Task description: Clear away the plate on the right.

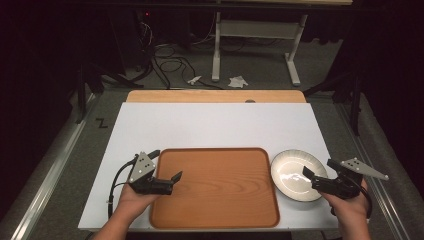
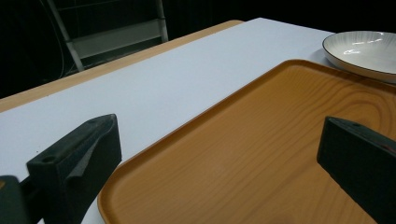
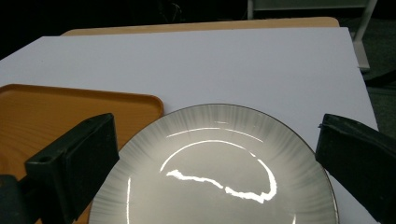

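An empty wooden tray (image 1: 215, 200) lies at the front middle of the white tabletop (image 1: 215, 125). Just right of it sits an empty white ribbed plate (image 1: 295, 172) with a dark rim. My left gripper (image 1: 166, 165) is open over the tray's left edge, one jaw outside the rim and one above the tray floor (image 2: 261, 154). My right gripper (image 1: 321, 169) is open at the plate's right side, its jaws spread above the plate (image 3: 219, 168), touching nothing. In the right gripper view the tray corner (image 3: 56, 112) lies left of the plate.
A wooden strip (image 1: 215, 96) borders the far side of the white surface. Beyond it, on the floor, are cables (image 1: 170, 60) and a white desk frame (image 1: 255, 35). The far half of the white surface is bare.
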`<state>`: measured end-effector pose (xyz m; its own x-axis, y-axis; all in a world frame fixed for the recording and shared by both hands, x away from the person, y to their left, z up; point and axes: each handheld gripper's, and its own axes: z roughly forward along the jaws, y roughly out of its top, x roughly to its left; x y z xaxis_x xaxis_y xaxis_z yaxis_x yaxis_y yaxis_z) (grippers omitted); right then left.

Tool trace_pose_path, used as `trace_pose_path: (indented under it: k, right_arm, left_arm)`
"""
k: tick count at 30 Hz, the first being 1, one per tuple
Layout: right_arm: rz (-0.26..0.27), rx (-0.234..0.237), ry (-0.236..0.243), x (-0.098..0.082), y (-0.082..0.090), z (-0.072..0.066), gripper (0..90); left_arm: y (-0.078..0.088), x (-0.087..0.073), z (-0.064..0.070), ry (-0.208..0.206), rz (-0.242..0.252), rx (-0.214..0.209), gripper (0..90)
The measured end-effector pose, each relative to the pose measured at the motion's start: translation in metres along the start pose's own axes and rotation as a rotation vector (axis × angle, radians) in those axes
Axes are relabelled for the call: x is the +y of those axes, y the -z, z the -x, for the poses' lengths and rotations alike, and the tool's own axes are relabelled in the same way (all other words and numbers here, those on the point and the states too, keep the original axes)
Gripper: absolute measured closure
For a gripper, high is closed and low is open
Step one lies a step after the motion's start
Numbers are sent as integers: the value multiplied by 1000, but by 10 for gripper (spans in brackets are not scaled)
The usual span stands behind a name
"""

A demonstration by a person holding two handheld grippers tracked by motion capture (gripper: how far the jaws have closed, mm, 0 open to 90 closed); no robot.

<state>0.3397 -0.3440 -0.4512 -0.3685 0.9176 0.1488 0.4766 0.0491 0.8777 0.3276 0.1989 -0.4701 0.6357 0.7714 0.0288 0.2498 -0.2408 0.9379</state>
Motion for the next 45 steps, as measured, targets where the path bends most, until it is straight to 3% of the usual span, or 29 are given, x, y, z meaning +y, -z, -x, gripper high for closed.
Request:
trace_pose_path:
  k: [5, 20, 31, 41, 45]
  right_arm:
    - [-21, -17, -26, -5, 1, 10, 0]
    - [-127, -31, -190, -27, -5, 40, 65]
    - [-160, 42, -390, -37, -6, 57, 166]
    - [-205, 90, -513, -44, -9, 64, 293]
    - [-221, 138, -568, -47, -10, 68, 396]
  left_arm:
    - [-1, 1, 0, -1, 2, 0, 8]
    - [-3, 1, 1, -2, 3, -10, 8]
    - [-2, 1, 1, -4, 5, -10, 12]
    - [0, 2, 2, -1, 11, -8, 12]
    - [0, 2, 3, -3, 12, -7, 12]
